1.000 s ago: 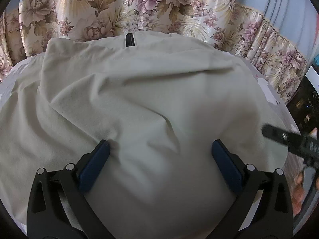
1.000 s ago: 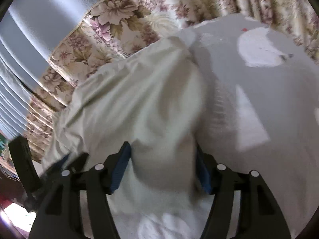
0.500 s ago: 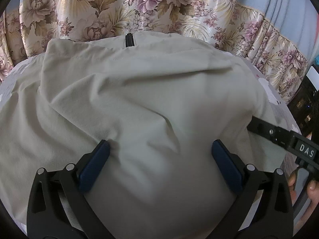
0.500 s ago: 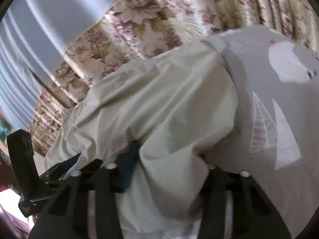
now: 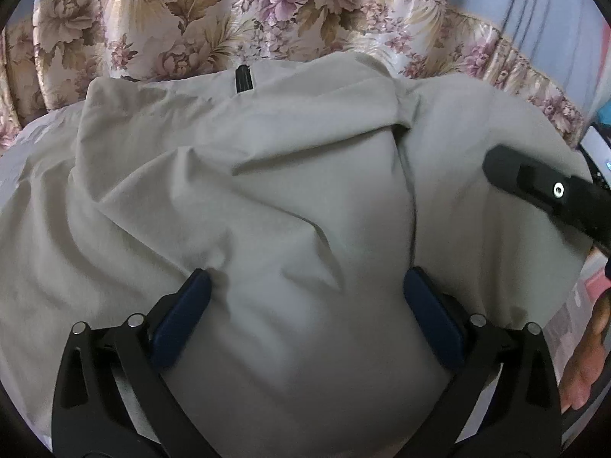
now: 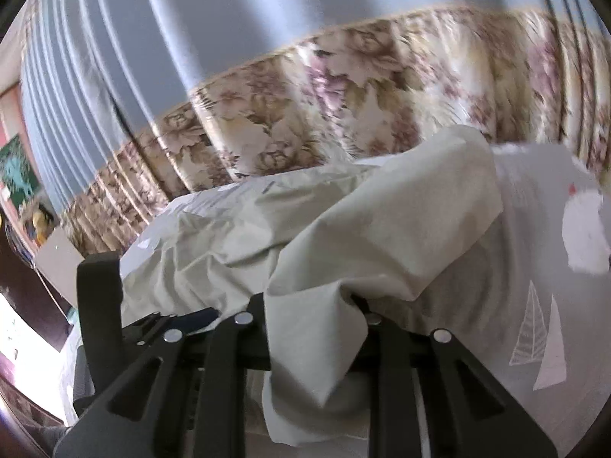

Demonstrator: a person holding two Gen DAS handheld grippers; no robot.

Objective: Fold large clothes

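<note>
Garment edge pinched in right hand-held gripper; left hand-held gripper wide, empty.

One beige garment lies spread on one grey printed bedsheet. Two grippers work at the garment: the left gripper over its near part and the right gripper at its right edge. One floral curtain hangs beyond the garment.

A floral curtain hangs behind the grey sailboat-print bedsheet.
</note>
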